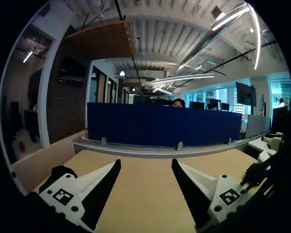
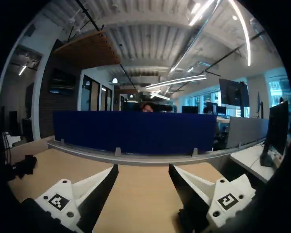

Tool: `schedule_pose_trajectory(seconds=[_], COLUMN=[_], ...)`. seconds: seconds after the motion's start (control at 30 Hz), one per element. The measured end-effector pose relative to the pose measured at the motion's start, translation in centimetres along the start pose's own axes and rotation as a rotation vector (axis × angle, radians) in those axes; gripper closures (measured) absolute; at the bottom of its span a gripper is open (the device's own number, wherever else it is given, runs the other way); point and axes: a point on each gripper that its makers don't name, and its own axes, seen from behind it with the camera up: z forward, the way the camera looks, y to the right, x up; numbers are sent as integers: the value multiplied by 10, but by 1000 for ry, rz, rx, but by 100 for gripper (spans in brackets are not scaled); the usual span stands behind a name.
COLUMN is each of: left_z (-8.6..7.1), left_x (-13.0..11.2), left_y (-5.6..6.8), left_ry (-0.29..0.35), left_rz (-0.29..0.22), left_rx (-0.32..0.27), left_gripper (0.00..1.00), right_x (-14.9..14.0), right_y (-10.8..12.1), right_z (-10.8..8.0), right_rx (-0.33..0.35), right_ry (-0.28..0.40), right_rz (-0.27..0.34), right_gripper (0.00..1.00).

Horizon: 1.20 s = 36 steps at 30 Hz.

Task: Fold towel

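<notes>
Towel: place and long axis cannot be told from these two views. Left gripper held low over a tabletop of pale, smooth wood-grain laminate; jaws spread wide, nothing between them, bare table showing in the gap. Its fingers are white hard-plastic wedges tapering to points, with black inner faces and a square black-and-white marker on each. Right gripper is of the same build, jaws likewise wide apart and holding nothing, pointing across the same pale surface. Both grippers face a long blue divider panel, matte and cloth-like, standing upright along the table's far edge on a grey rail with small grey brackets. The top of a person's head shows just above the panel. Beyond are dark monitors and bright windows. On the left stands a dark brick wall, with a slatted wooden ceiling panel overhead and thin linear lights under exposed ribbed decking. In the right gripper view, a neighbouring white desk carries a black monitor on a stand.
</notes>
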Motion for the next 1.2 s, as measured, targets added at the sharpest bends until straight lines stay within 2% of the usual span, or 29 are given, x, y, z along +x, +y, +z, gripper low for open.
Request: schedule_pose_trajectory(seconds=[0.1,0.3,0.47,0.7,0.97,1.2], left_z=[-1,-2,-2,0,1,6], left_x=[-5,-7,-13,-32,-51,-81], left_y=[2,-5,-9,-10,-17,-18], left_ry=[5,35,51,47,60,68], left_rz=[8,14,39,82,76,86], left_rx=[-5,22,33,46,61,58], left_gripper=[3,3,3,3,3,3], right_x=[2,5,6,3,2,0], right_y=[-5,-12,-19,-20,-26,-23], right_z=[-2,-7,-13,-20,-24,-22], right_rx=[9,10,13,5,8,-5], right_ry=[-6,-6,-15,-31,-39,-18], right_rz=[-7,-13,-9,-4,3,31], right_gripper=[0,0,0,0,0,0])
